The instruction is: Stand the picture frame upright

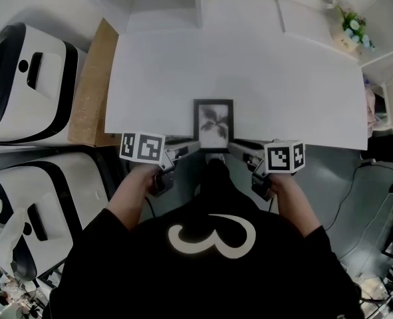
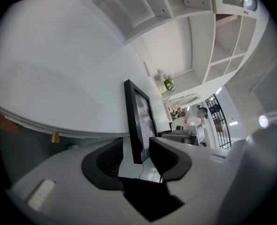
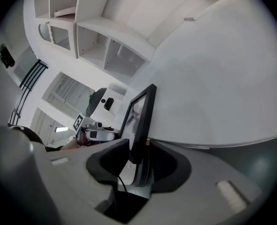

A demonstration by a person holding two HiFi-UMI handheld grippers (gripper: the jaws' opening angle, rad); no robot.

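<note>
From the head view, the picture frame (image 1: 213, 125) stood at the middle of the white tabletop's (image 1: 249, 65) near edge, print facing the person. The left gripper (image 1: 188, 148) was at its lower left corner and the right gripper (image 1: 239, 147) at its lower right.

In the left gripper view, the frame (image 2: 137, 121) was seen edge-on and upright. Its bottom corner sat between spread jaws, with a clear gap at the outer pad.

In the right gripper view, the frame (image 3: 140, 121) and its grey back stand (image 3: 143, 172) filled the space between the jaws, which appeared to pinch them.

The frame looked raised, so the release mattered most. That meant checking the stand bore the weight, easing the right jaws apart slowly, then drawing both grippers straight back without nudging a frame so close to the edge.
</note>
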